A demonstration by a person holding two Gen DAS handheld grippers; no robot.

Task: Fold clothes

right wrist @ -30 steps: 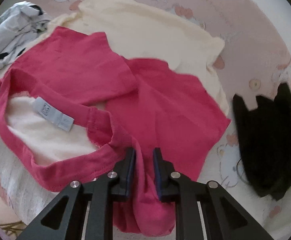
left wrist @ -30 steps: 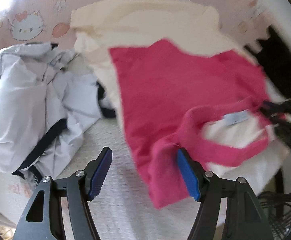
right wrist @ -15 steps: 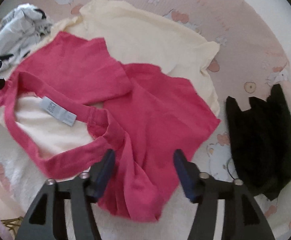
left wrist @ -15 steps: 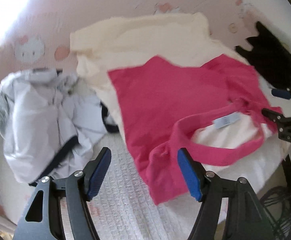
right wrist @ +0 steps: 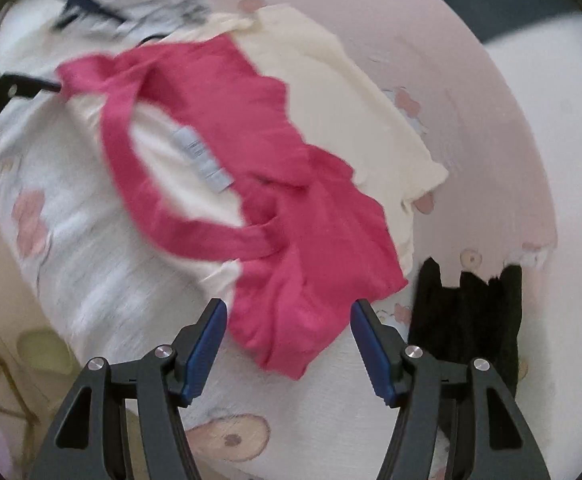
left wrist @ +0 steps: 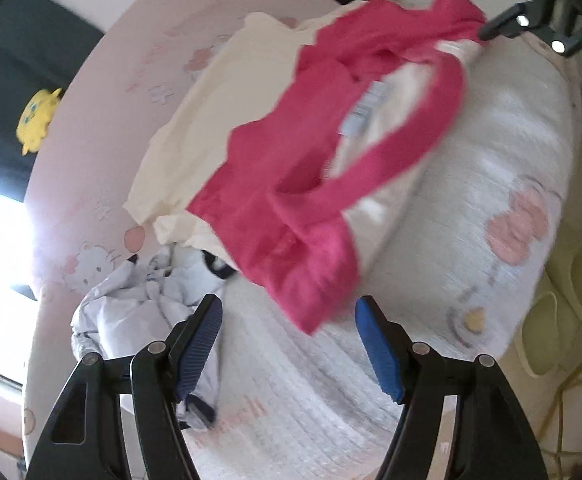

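A pink shirt [right wrist: 291, 184] is seen spread over a cream garment [right wrist: 355, 92] on the bed [left wrist: 491, 184], both grippers' fingers [right wrist: 207, 344] held wide and empty.

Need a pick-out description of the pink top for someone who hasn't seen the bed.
Start at the bed with its white and pink cartoon-print cover. A pale cream garment lies spread across its middle, and the pink top lies on that. It is the only bright pink piece, with a wide open neckline showing a small white label; its neighbours are cream, black and white-grey.
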